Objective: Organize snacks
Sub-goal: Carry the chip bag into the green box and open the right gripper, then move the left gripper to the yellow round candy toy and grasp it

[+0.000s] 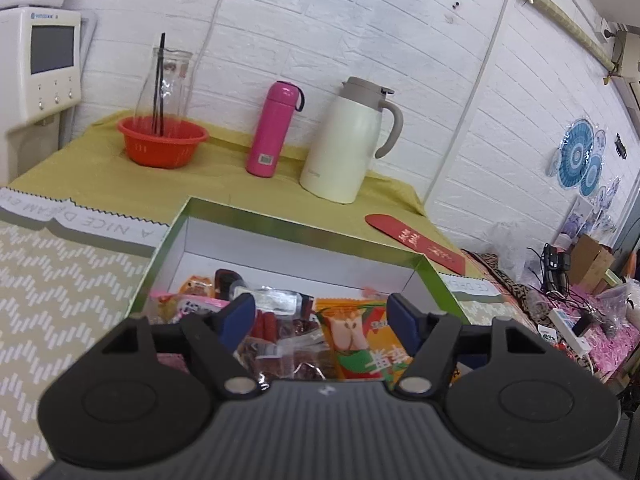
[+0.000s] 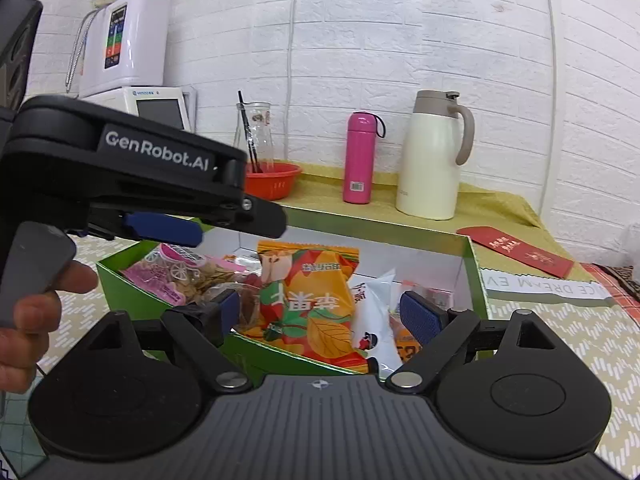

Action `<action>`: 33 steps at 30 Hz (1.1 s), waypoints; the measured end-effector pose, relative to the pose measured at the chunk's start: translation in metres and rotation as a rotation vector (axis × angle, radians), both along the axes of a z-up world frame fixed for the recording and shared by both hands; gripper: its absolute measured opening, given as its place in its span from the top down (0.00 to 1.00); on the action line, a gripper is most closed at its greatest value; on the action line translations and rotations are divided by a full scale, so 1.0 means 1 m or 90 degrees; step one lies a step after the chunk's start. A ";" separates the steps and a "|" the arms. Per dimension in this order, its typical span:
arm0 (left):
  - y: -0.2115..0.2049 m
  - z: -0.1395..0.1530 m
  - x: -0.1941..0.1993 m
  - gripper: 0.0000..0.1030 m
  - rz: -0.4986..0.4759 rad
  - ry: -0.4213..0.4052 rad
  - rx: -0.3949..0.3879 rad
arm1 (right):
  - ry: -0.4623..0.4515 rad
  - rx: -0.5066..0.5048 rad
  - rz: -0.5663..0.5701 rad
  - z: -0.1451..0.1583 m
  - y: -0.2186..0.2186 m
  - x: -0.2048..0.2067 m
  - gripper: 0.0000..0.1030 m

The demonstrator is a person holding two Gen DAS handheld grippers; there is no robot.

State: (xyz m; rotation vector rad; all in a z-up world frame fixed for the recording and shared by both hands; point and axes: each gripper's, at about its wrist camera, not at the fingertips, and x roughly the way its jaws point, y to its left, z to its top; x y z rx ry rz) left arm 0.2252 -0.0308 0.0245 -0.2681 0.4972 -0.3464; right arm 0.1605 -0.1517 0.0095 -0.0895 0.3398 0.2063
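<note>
A green-rimmed box with white inner walls holds several snack packets. My left gripper hovers open over it, above a clear bag of red-brown pieces and beside an orange packet; its pads touch nothing. In the right wrist view, my right gripper stands wide open at the near wall of the box. The orange packet stands between its fingers with a gap on each side. A pink packet and a white one lie on either side of it. The left gripper's blue pad shows over the box's left end.
On the yellow-green cloth behind the box stand a pink flask, a cream jug and a red basket holding a glass carafe. A red envelope lies to the right. A hand grips the left handle. Clutter lies at the far right.
</note>
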 end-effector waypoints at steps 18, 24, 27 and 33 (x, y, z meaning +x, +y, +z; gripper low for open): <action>0.002 0.019 -0.052 0.32 -0.003 -0.009 0.028 | -0.019 0.016 0.011 0.015 0.002 -0.050 0.00; 0.013 0.014 -0.083 0.32 -0.014 -0.004 0.024 | -0.007 0.034 0.024 0.011 0.005 -0.077 0.00; 0.022 0.006 -0.093 0.32 -0.027 0.006 0.006 | 0.020 0.046 0.038 0.002 0.009 -0.084 0.00; 0.036 -0.024 -0.099 0.32 -0.060 0.063 -0.007 | 0.101 0.045 0.054 -0.022 0.021 -0.079 0.00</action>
